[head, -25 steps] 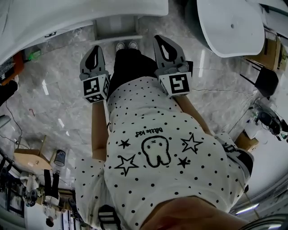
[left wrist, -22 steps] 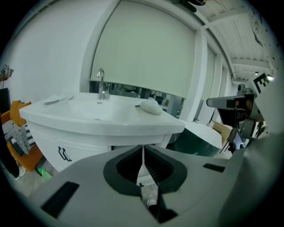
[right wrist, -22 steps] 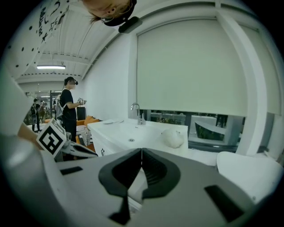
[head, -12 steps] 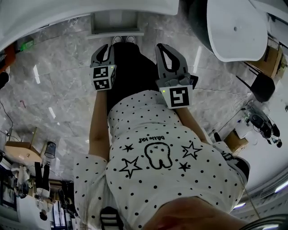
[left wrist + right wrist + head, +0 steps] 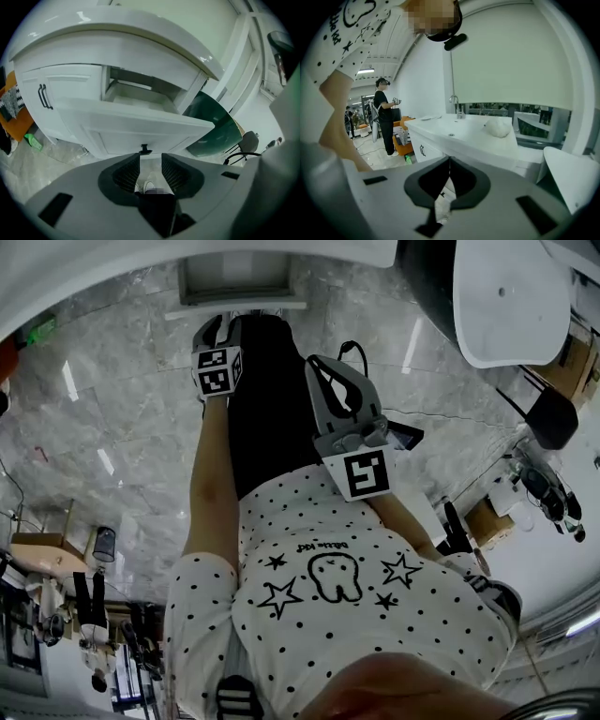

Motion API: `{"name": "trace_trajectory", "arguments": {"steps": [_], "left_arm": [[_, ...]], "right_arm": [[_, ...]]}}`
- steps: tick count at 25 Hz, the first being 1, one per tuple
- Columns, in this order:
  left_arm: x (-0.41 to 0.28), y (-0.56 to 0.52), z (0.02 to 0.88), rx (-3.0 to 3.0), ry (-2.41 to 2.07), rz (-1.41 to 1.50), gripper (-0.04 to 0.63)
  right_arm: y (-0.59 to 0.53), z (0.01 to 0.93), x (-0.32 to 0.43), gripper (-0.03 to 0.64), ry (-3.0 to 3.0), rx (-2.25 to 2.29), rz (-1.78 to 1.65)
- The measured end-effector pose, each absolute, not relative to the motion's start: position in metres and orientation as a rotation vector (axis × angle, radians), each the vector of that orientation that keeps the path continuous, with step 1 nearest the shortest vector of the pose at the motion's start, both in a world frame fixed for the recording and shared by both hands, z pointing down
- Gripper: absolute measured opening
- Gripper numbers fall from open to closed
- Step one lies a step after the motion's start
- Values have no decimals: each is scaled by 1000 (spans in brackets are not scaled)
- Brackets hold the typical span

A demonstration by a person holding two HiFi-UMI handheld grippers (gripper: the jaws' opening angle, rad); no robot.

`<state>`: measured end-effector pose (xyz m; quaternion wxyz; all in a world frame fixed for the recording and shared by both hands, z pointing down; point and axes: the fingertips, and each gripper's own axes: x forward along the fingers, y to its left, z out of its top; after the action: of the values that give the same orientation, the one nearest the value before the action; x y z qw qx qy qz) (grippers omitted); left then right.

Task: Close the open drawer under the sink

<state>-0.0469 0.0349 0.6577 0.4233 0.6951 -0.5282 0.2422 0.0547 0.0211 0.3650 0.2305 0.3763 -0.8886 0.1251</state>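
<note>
Plainly released, the left gripper (image 5: pixel 151 160) has just been opening its jaws, and they stand wide apart with nothing between them (only the floor and the toes of the person's white shoes (image 5: pixel 149 186) show through the gap). Just past the tips, in the left gripper view, sits the small dark knob (image 5: pixel 146 150) on the front panel of the drawer (image 5: pixel 140 129), and the pads do not touch it. The drawer is pulled well out from the white cabinet, under the curved counter (image 5: pixel 117 42) that carries the sink. To its left is a cabinet door with a dark handle (image 5: pixel 42 96), and to its right a dark green curved panel (image 5: pixel 211 136) with a chair (image 5: pixel 251 140) behind it. From the head view the left gripper (image 5: pixel 212 334) reaches down ahead of the person's black trousers, close to the drawer (image 5: pixel 239 287) at the top of the picture, above the grey marble floor (image 5: pixel 122 409). The right gripper (image 5: pixel 319 367) hangs nearer the body; its own view shows the right gripper (image 5: pixel 449 161) clenched, tips together on nothing. Beyond it lie the counter (image 5: pixel 468 133), a tap (image 5: pixel 454 100), a white bundle (image 5: pixel 497 127) and a bystander in black (image 5: pixel 384 117).
</note>
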Motion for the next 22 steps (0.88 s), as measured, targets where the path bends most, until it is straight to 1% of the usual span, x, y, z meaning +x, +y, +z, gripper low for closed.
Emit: {"name": "trace_trajectory", "arguments": {"steps": [8, 14, 22], "left_arm": [[-46, 28, 687, 1806, -1364, 620, 133], [-45, 16, 700, 1850, -1402, 641, 133], [-41, -1, 708, 1891, -1430, 653, 133]], "right_arm": [[4, 399, 73, 15, -2365, 1136, 402], [-22, 410, 76, 15, -2369, 1249, 431], [-21, 430, 72, 15, -2330, 1262, 491]]}}
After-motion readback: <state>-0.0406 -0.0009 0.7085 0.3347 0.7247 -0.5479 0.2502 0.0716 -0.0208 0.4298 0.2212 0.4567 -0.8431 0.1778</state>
